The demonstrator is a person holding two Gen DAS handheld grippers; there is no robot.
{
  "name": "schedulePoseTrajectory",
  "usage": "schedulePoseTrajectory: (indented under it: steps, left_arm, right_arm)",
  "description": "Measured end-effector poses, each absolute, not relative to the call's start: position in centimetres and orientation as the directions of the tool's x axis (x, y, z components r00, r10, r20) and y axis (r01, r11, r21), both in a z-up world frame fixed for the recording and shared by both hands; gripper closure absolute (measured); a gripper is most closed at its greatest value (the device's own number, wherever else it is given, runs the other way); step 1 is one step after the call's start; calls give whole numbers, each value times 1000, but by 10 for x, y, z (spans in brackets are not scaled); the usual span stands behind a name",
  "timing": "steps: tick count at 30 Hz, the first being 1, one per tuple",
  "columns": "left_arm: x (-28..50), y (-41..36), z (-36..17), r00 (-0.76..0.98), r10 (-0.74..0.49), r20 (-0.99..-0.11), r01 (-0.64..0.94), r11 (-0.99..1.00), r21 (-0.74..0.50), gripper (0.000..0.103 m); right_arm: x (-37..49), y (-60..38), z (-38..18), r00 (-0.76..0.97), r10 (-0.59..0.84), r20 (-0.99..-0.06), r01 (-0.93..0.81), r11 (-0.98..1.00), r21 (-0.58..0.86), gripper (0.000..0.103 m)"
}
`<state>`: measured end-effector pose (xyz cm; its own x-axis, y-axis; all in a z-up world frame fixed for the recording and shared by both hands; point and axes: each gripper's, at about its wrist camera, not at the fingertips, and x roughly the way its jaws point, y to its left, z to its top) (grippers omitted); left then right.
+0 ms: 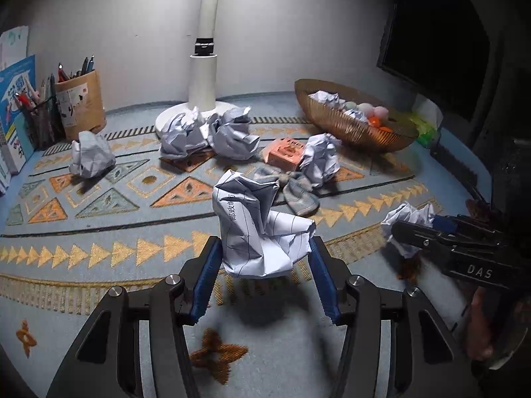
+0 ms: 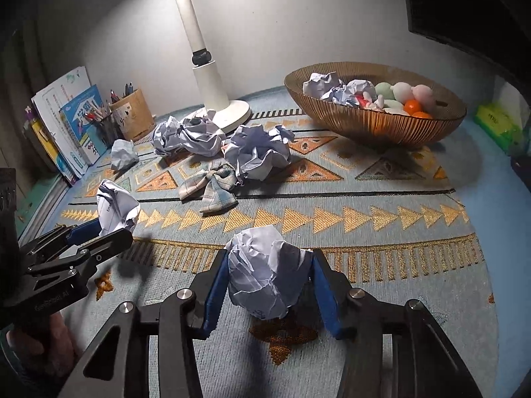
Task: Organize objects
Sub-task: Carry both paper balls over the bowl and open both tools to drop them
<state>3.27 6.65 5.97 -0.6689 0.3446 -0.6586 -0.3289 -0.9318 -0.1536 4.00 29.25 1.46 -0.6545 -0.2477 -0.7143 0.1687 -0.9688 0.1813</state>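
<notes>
In the left wrist view, the left tongs (image 1: 264, 258) are clenched on a crumpled paper ball (image 1: 259, 229), which stands between the two blue pads, lifted a little above the patterned cloth (image 1: 99, 232) on the bench. At 3 o'clock the right tongs (image 1: 411, 229) grasp a smaller paper ball (image 1: 403, 219). At 12 o'clock a white lamp (image 1: 202, 76) stands, with two paper balls (image 1: 209, 132) touching its base. Another ball (image 1: 91, 156) lies at 10 o'clock, near the pen cups (image 1: 66, 106). At 1 o'clock there are a bow (image 1: 293, 189), an orange box (image 1: 283, 154) and a further ball (image 1: 320, 159), and behind them a ribbed bowl (image 1: 335, 119) that holds papers and fruit.

In the right wrist view, the right tongs (image 2: 270, 282) grip their small ball (image 2: 265, 275) between the blue pads. At 9 o'clock the left tongs (image 2: 106, 229) hold their ball (image 2: 116, 209). The bow (image 2: 212, 185) lies at 11 o'clock, with two big balls (image 2: 225, 146) beyond it. The bowl (image 2: 381, 122) stands at 1 o'clock and the books (image 2: 69, 126) at 10 o'clock.
</notes>
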Motion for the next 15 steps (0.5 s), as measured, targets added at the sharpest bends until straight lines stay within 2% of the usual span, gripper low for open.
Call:
schedulePoseTrajectory:
  steps: [3,9,12,15]
  left_arm:
    - [21,89,94,-679,418,-604,-396,-901,-180,52]
    - [-33,151,151,-685,516,-515,-501,-846,-182,52]
    - [-67,179,159,-678,548,-491,-529,-827,-192,52]
    - [-101,203,151,-661,564,-495,-535,-817,-215,52]
  right_arm:
    - [35,308,44,-700,-211,-683,142,-977,156,56]
    - [7,365,127,-840,-117,-530,31,-985,168,55]
    - [-19,394,145,-873,-63,-483,-43,-978,206,56]
    - [-53,418,144,-877,-29,-480,-106,-962,252,55]
